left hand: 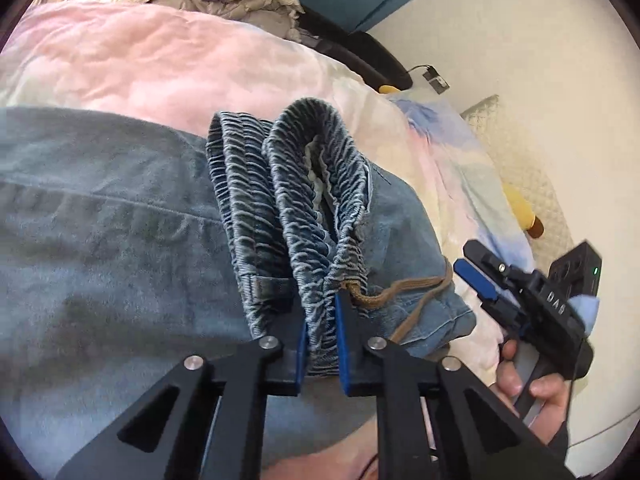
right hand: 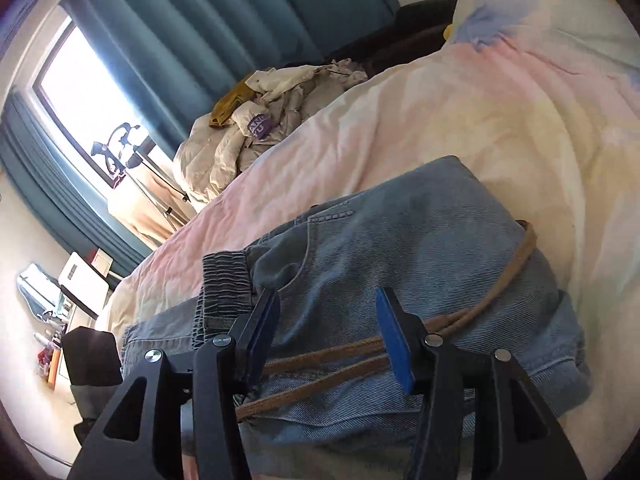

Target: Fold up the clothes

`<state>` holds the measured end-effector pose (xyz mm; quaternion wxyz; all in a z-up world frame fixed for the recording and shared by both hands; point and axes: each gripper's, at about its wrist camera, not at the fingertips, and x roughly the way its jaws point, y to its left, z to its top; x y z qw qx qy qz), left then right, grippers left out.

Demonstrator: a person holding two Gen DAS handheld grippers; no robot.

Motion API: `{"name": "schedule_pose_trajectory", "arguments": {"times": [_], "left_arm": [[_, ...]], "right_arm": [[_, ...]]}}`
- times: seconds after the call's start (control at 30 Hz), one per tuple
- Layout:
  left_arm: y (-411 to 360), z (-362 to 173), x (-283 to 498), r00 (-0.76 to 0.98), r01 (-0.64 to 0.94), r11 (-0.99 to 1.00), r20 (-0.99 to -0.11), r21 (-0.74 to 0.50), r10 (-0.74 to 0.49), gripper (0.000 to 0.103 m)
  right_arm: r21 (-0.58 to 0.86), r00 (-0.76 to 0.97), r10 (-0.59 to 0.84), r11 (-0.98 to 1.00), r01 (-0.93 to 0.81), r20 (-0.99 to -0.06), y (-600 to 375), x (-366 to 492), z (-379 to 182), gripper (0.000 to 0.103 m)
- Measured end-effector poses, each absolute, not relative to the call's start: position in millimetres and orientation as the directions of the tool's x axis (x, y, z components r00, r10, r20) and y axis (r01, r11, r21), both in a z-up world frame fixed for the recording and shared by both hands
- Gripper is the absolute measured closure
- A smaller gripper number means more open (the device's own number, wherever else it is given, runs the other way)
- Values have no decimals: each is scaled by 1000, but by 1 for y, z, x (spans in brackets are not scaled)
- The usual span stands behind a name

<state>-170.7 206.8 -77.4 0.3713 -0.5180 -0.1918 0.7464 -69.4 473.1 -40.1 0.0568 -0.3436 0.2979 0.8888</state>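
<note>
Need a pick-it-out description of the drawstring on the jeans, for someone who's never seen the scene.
Start at the bed with the pastel duvet; on it lie the folded blue jeans. Across their top runs the drawstring, a brown cord trailing from the elastic waistband and the only non-denim, rope-like thing there.

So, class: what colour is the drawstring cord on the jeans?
Brown; the drawstring cord shows best in the right wrist view.

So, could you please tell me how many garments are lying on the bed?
2: the jeans nearest, under both hand-held grippers, and a cream jacket crumpled by the curtain; more may be hidden.
</note>
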Motion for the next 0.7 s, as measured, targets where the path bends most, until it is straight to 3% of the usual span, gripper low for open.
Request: {"name": "schedule_pose_trajectory", "arguments": {"times": [0.13,0.3,0.5,0.7], "left_arm": [[192,-68,-155,-175,-293,-649,-627,-702,759,92],[197,-88,-149,-190,-328,-708,-691,-625,698,88],[181,-86,-153,-239,-359,-724,-692,-589,681,84],[178,-51,-147,-355,-395,-801,-730,-450,585,83]], "right_arm": [[469,-770,-11,-799,-377,-638,499,-43,-34,50],[473,-768,33,-771,-427,-639,545,-11,-46,45],[522,-720,-61,-731,-440,-692,591,1,-96,41],[595,-755,-141,-712,-372,-641,601,3,-119,33]]}}
